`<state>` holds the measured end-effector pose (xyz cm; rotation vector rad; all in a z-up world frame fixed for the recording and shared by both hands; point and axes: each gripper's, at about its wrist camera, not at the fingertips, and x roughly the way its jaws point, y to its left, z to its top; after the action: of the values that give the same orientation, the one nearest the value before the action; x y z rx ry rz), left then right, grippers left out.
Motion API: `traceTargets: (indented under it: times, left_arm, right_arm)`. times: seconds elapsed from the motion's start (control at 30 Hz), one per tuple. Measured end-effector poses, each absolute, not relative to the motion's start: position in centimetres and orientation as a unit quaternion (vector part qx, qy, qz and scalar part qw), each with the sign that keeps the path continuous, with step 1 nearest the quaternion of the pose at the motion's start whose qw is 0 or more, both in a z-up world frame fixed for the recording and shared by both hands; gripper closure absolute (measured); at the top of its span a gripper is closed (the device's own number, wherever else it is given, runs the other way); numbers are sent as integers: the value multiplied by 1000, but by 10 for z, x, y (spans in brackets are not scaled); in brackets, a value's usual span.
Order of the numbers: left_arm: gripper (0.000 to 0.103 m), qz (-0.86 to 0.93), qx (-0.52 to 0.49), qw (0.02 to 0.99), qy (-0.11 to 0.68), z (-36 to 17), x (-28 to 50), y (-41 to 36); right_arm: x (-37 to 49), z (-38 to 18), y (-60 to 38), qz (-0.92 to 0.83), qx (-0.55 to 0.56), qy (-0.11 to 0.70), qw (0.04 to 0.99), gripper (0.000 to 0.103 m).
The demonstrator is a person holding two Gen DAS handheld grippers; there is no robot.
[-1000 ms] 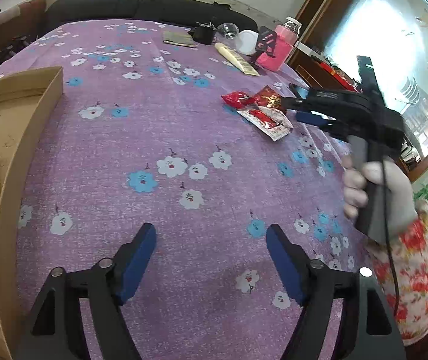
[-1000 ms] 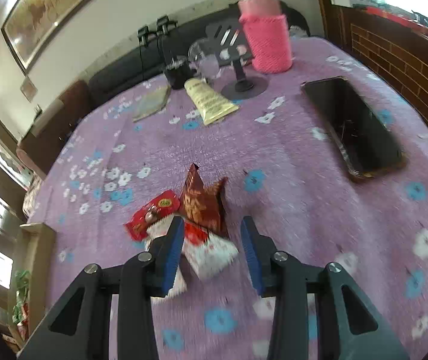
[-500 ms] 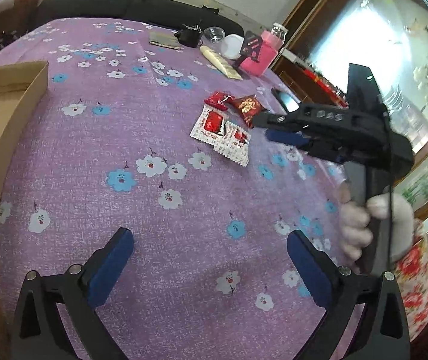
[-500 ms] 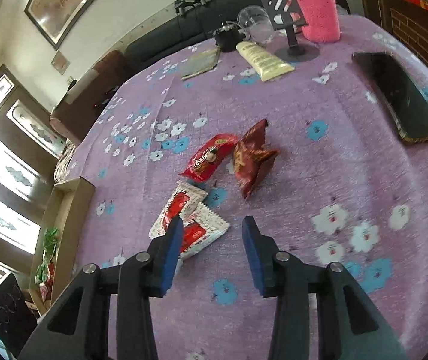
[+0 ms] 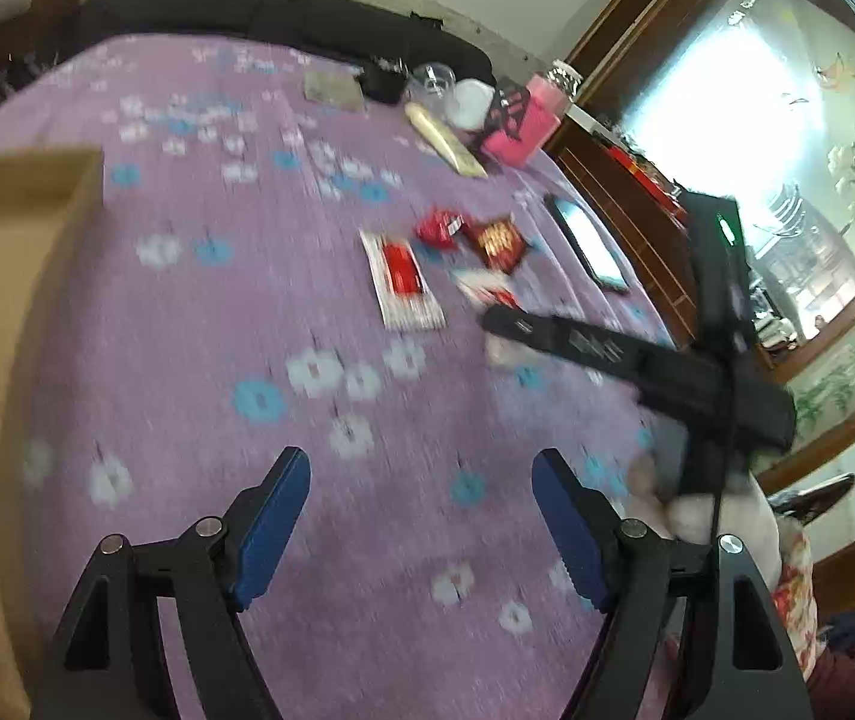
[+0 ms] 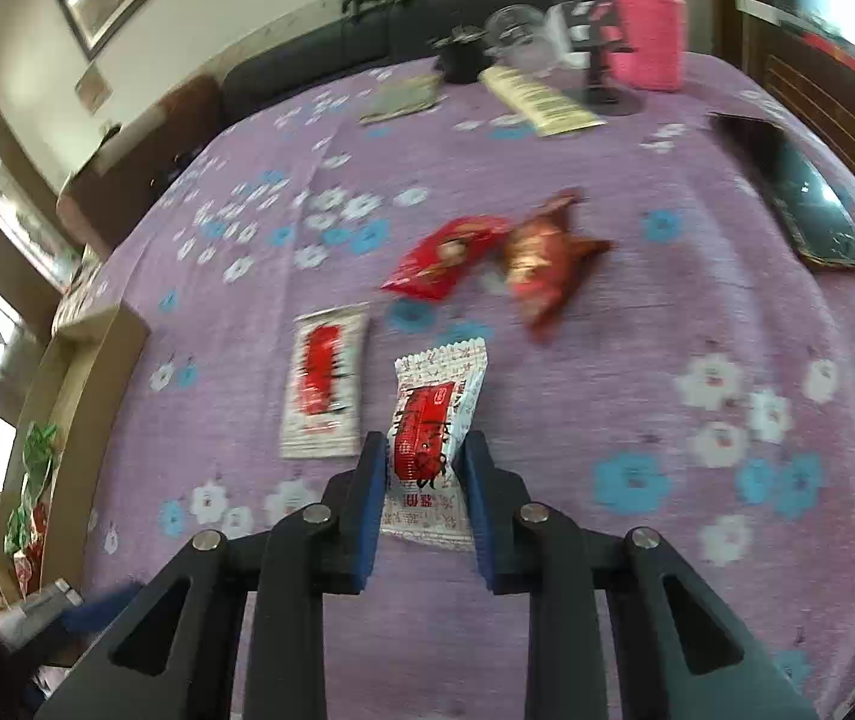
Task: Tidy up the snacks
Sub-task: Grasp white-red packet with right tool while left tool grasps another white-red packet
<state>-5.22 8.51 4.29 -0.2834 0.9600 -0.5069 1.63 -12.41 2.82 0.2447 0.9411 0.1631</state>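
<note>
Right tongs: the right gripper (image 6: 421, 468) has just been closing, and its blue pads now press both sides of a white-and-red snack packet (image 6: 436, 420), which stands up between them off the purple flowered cloth (image 6: 667, 312).
Left tongs: the left gripper (image 5: 421, 516) hangs over bare cloth with its jaws apart and nothing between them; they have just been narrowing from wider.
Box: a cardboard box (image 6: 88, 360) sits at the far left edge of the table; in the right wrist view some wrapped snacks (image 6: 31, 492) already lie inside it, so part of the sorting looks done.
Left on the table: a second white-and-red packet (image 6: 325, 381) lies flat just left of the gripped one; farther off lie a red packet (image 6: 445, 255) and a brown-red packet (image 6: 547, 258), touching or nearly so.
Not snacks: a phone (image 6: 793, 210) at the right and a pink bottle (image 6: 646, 30) at the far edge.
Progress: somewhere in the middle, as I judge it. One packet is in hand and probably bound for the box; three wait on the cloth.
</note>
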Motion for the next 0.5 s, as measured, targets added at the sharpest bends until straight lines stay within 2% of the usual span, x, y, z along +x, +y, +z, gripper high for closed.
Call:
traceTargets:
  times: [0.17, 0.4, 0.43, 0.47, 0.5]
  left_arm:
    - [24, -227, -90, 852, 464, 48, -11, 54]
    - [25, -181, -16, 865, 468, 25, 49, 11]
    - [35, -174, 8, 866, 469, 20, 56, 5]
    - [41, -169, 29, 867, 468, 17, 58, 0]
    - [56, -164, 51, 872, 458, 18, 59, -3]
  right_arm:
    - [12, 29, -169, 73, 191, 410, 889, 79]
    - [8, 32, -174, 86, 209, 400, 888, 79]
    - [6, 32, -174, 89, 211, 400, 888, 79]
    - [6, 33, -174, 91, 213, 399, 887, 79]
    - [6, 33, -175, 92, 216, 399, 887, 79]
